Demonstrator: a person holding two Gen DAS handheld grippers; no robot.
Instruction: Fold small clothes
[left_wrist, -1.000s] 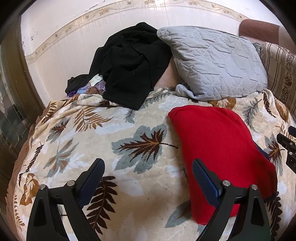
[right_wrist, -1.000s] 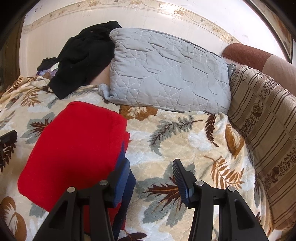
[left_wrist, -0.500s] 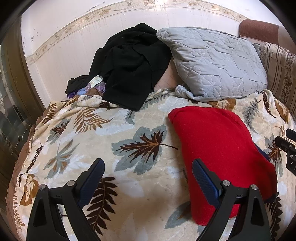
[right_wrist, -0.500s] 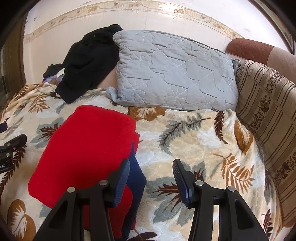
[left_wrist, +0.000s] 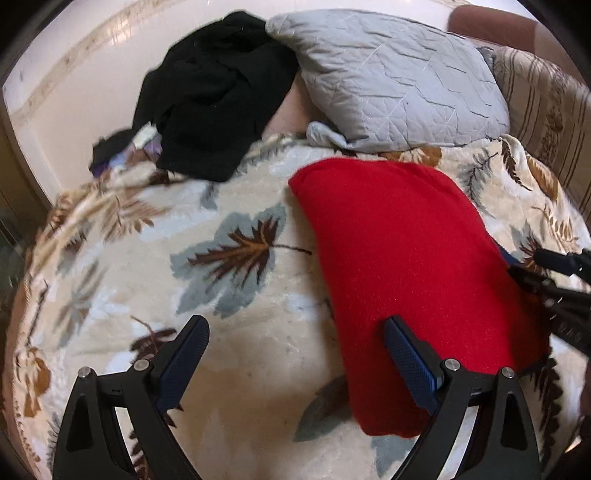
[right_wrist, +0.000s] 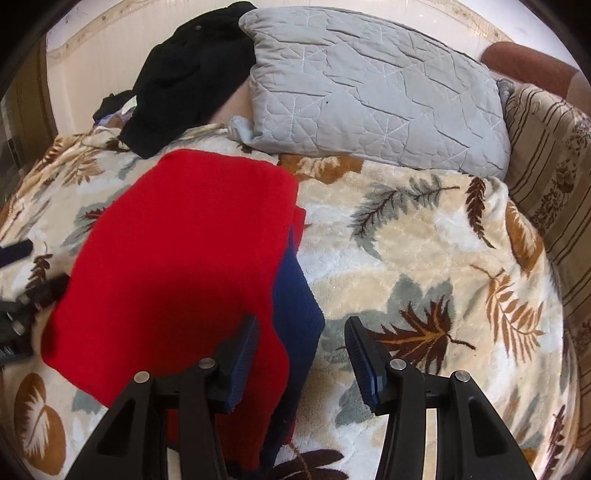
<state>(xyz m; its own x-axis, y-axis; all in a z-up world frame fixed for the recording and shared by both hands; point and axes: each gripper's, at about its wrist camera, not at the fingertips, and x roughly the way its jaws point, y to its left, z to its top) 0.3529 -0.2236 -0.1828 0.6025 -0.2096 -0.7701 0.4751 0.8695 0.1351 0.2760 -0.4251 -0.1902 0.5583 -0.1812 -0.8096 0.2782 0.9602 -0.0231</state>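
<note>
left wrist view: my left gripper (left_wrist: 295, 354) gapes empty over the leaf blanket (left_wrist: 236, 332); the red garment (left_wrist: 406, 258) lies flat centre-bed, soft, light, best pinched at its near corners. my right gripper (right_wrist: 301, 350) stands half open, empty, astride its blue edge (right_wrist: 295, 295). underlayers stay hidden.

Red garment (right_wrist: 177, 258), navy edge; cream blanket (right_wrist: 424, 258), brown-grey leaf print; grey quilted pillow (right_wrist: 369, 92); black clothes (left_wrist: 214, 92).

Red garment (right_wrist: 177, 251), folded flat, navy blue layer (right_wrist: 295, 306) showing along its edge, lying on leaf-patterned blanket (right_wrist: 424, 258)
</note>
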